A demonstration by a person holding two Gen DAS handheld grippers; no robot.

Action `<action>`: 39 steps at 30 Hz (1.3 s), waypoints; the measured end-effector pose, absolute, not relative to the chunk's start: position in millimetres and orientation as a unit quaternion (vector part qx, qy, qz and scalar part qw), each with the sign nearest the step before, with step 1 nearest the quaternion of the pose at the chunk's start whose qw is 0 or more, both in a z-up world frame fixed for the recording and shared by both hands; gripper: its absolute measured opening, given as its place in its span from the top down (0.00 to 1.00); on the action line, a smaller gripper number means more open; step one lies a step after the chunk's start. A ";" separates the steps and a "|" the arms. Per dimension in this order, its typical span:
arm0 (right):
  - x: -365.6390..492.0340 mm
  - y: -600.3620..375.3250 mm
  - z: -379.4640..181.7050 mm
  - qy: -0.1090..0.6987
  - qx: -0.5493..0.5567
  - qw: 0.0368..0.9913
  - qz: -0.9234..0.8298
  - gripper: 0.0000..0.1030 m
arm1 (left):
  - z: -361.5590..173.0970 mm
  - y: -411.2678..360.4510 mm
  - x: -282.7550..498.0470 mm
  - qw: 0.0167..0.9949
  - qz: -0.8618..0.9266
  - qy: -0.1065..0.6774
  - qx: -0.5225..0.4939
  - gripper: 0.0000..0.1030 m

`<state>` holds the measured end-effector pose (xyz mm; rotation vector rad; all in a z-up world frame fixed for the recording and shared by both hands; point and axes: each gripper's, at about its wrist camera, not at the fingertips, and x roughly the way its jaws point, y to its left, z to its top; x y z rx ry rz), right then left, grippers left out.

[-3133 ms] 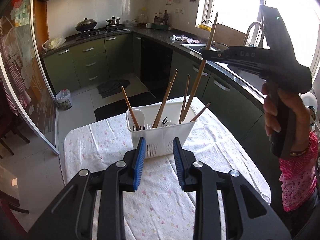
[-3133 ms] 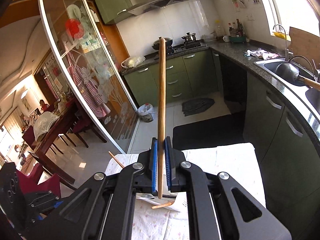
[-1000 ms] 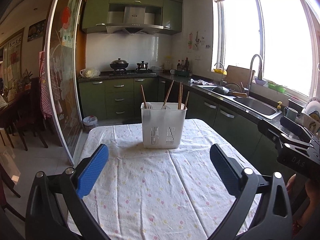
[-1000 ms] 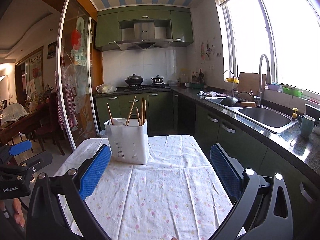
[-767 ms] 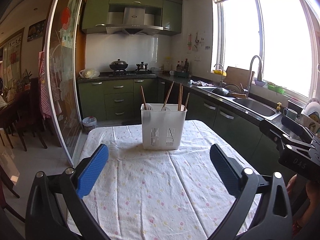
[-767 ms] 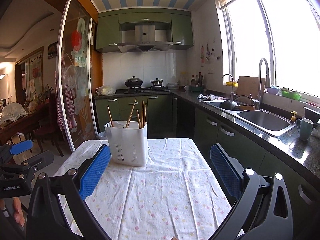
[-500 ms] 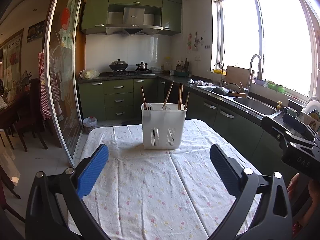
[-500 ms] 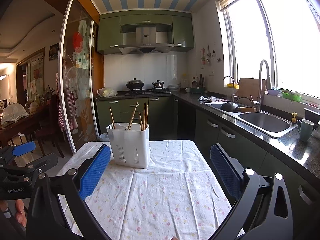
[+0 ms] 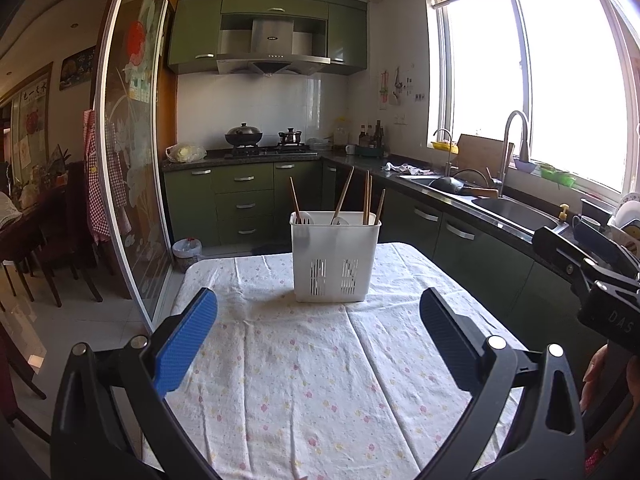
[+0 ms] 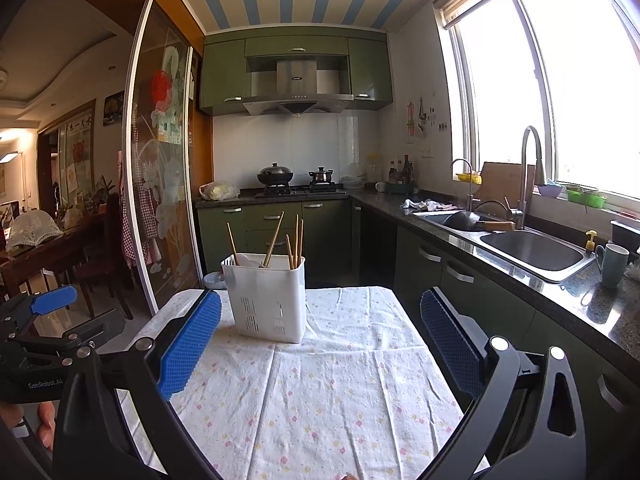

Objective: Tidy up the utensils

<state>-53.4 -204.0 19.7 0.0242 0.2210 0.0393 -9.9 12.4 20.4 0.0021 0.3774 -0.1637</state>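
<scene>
Nearest, left gripper (image 9: pixel 319 336): black two-finger frame with blue ribbed pads, jaws spread wide, nothing between them; its fingers stand at 8 and 4 o'clock in the left wrist view. Right gripper (image 10: pixel 320 340): same make, jaws likewise spread wide and empty, with a fingertip of the holding hand (image 10: pixel 47 420) showing at 8 o'clock in the right wrist view. Beneath both, a table under a white cloth with small pink and yellow flower print (image 9: pixel 320 392), creased across the middle. Beyond the pads, upright toward the far end of the cloth, a white rectangular plastic utensil caddy with slotted lower walls (image 9: pixel 335 258); it lies at 12 o'clock from the left gripper and at 11 o'clock from the right, well apart from both. Standing in the caddy: several long wooden chopsticks (image 9: pixel 367 197), leaning at differing angles, and a white spoon-like piece (image 9: pixel 306 216) at its left end. Farther, at 2 o'clock, a dark stone counter with a steel sink (image 10: pixel 536 254) and tall curved tap. Farthest, at 12 o'clock, green cabinets, a stove bearing a black lidded wok (image 9: pixel 243 134), and a steel hood above.
</scene>
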 end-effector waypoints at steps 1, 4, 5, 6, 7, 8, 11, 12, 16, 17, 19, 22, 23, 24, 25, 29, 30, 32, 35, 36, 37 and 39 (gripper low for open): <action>-53.1 -203.7 19.9 0.110 0.012 0.994 0.020 0.04 | 20.3 13.7 -9.1 0.979 -0.080 0.190 -0.001 0.06; -53.3 -203.1 20.6 0.109 0.011 0.994 0.021 0.04 | 21.2 15.3 -8.7 0.980 -0.072 0.188 -0.001 0.06; -52.9 -203.0 21.1 0.109 0.011 0.994 0.022 0.04 | 21.5 15.9 -8.9 0.980 -0.069 0.187 -0.001 0.06; -52.8 -202.9 21.3 0.108 0.010 0.994 0.022 0.04 | 21.3 16.5 -9.6 0.980 -0.064 0.186 -0.003 0.06; -52.9 -202.9 21.3 0.108 0.011 0.994 0.022 0.04 | 21.3 17.4 -10.1 0.981 -0.059 0.185 -0.006 0.06; -53.0 -202.9 21.3 0.108 0.010 0.994 0.022 0.04 | 22.0 18.0 -10.5 0.981 -0.060 0.183 -0.008 0.06; -52.3 -204.3 19.5 0.107 0.010 0.994 0.023 0.04 | 23.0 19.3 -9.7 0.980 -0.070 0.186 -0.014 0.06; -52.6 -204.3 19.3 0.106 0.009 0.994 0.023 0.04 | 23.3 19.8 -9.6 0.979 -0.073 0.187 -0.017 0.06; -53.3 -203.8 18.3 0.106 0.010 0.994 0.023 0.04 | 23.4 21.1 -8.4 0.978 -0.083 0.191 -0.022 0.06; -53.2 -203.5 18.4 0.106 0.010 0.994 0.023 0.04 | 23.2 20.9 -8.2 0.978 -0.084 0.192 -0.022 0.06; -53.4 -203.2 18.5 0.106 0.010 0.994 0.023 0.04 | 23.1 20.0 -7.6 0.977 -0.085 0.194 -0.020 0.06; -53.6 -203.3 18.9 0.105 0.010 0.994 0.023 0.04 | 24.0 16.7 -6.3 0.977 -0.092 0.193 -0.016 0.06; -53.6 -203.1 19.0 0.105 0.010 0.994 0.023 0.04 | 23.9 15.6 -6.1 0.977 -0.093 0.194 -0.013 0.06; -53.7 -203.2 18.7 0.104 0.010 0.994 0.023 0.04 | 24.1 14.4 -5.8 0.977 -0.093 0.193 -0.010 0.06; -53.7 -203.1 18.7 0.104 0.010 0.994 0.023 0.04 | 24.4 13.7 -5.9 0.977 -0.095 0.191 -0.009 0.06; -53.4 -202.3 18.6 0.106 0.010 0.994 0.025 0.04 | 24.6 13.4 -6.6 0.977 -0.105 0.187 -0.012 0.06; -53.6 -202.2 18.5 0.106 0.010 0.994 0.025 0.04 | 24.6 13.9 -6.3 0.976 -0.107 0.187 -0.014 0.06; -53.8 -202.1 18.5 0.105 0.010 0.994 0.025 0.04 | 25.0 14.1 -6.5 0.976 -0.112 0.186 -0.015 0.06; -54.0 -201.7 18.7 0.104 0.010 0.994 0.025 0.04 | 24.7 14.2 -6.5 0.975 -0.115 0.188 -0.015 0.06; -54.2 -201.9 18.6 0.104 0.010 0.994 0.025 0.04 | 24.5 13.7 -6.4 0.975 -0.115 0.188 -0.014 0.06; -54.2 -201.7 18.6 0.104 0.010 0.994 0.025 0.04 | 24.4 13.0 -6.3 0.976 -0.114 0.188 -0.012 0.06; -54.3 -201.6 18.5 0.104 0.010 0.994 0.024 0.04 | 24.2 12.2 -6.1 0.976 -0.115 0.188 -0.009 0.06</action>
